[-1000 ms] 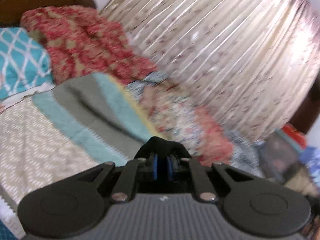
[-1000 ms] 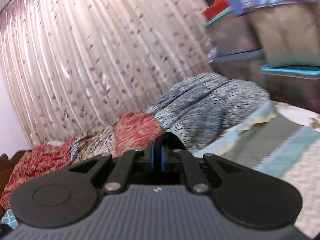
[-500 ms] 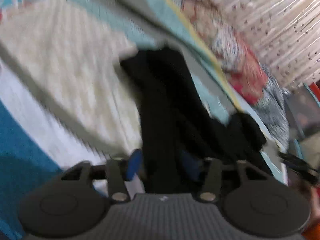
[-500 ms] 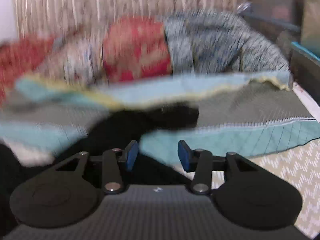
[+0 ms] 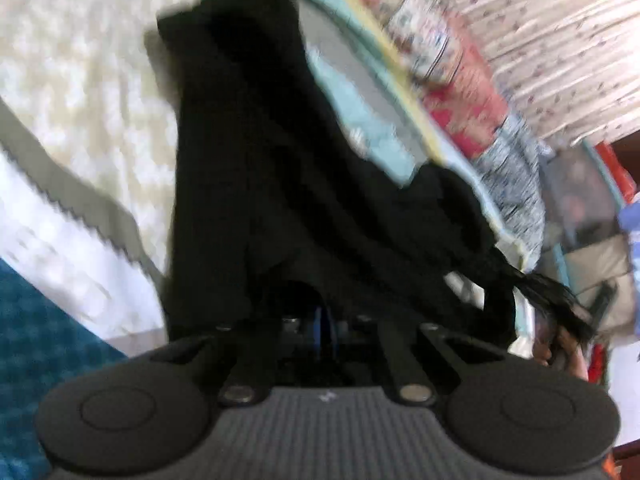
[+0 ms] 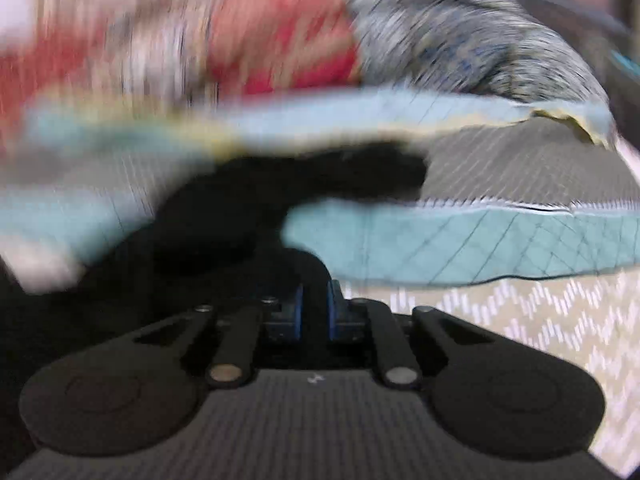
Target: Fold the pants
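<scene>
Black pants (image 5: 256, 168) lie spread on the bed, one leg running away from me toward the upper left. My left gripper (image 5: 325, 322) is shut on the near edge of the pants, blue pads close together. In the right wrist view the pants (image 6: 248, 208) stretch to the left and back across the quilt. My right gripper (image 6: 315, 312) is shut on black pants fabric that rises between its blue pads. Both views are motion-blurred.
The bed carries a cream, grey and teal patterned quilt (image 6: 480, 240). Piles of red and blue-grey floral bedding (image 6: 460, 40) lie along the far edge by a pleated curtain (image 5: 560, 40). Storage boxes (image 5: 592, 208) stand at the right.
Both grippers dropped from facing the curtain toward the bed, opened about half a second ago, and have now shut on the black pants.
</scene>
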A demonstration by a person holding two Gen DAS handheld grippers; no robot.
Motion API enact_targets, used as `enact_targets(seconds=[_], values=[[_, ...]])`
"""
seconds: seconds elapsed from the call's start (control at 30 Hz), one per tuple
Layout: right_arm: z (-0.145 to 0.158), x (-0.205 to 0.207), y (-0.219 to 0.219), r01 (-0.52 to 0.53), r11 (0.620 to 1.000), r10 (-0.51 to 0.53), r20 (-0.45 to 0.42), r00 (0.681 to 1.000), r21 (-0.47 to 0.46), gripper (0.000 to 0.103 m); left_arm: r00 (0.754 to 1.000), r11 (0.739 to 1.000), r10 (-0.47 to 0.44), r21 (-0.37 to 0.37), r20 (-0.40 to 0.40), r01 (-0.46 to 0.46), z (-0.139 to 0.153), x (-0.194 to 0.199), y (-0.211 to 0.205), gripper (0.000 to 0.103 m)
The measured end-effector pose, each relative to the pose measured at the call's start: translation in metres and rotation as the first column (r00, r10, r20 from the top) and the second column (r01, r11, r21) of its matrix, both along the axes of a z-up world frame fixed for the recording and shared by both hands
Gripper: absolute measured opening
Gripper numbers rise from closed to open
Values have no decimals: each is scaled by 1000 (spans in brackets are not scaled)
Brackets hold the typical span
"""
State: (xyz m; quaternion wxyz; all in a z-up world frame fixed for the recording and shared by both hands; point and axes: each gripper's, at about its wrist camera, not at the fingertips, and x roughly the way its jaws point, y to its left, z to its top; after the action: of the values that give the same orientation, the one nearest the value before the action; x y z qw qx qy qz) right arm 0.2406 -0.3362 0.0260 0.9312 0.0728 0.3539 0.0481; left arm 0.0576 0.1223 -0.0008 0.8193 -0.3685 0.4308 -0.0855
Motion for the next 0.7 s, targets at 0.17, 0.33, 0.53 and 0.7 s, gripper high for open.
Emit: enact_targets(seconds=[0.17, 0.33, 0.53, 0.7], values=[[63, -87, -81, 175, 920, -266, 231, 936, 351, 14, 992, 995, 87, 41, 86, -91, 64, -43, 64, 3], [40, -175, -112, 194, 841, -328, 191, 925, 505, 32, 972, 963, 223, 136, 74, -232, 83, -97, 118, 4], [-41, -220, -119, 458, 837, -445, -114, 888, 300, 53, 943, 953, 278, 178, -182, -246, 19, -109, 125, 16], [-42, -226, -145, 538, 750, -554, -79, 829, 384, 53, 923, 942, 335, 101, -188, -321, 7, -116, 127, 54]])
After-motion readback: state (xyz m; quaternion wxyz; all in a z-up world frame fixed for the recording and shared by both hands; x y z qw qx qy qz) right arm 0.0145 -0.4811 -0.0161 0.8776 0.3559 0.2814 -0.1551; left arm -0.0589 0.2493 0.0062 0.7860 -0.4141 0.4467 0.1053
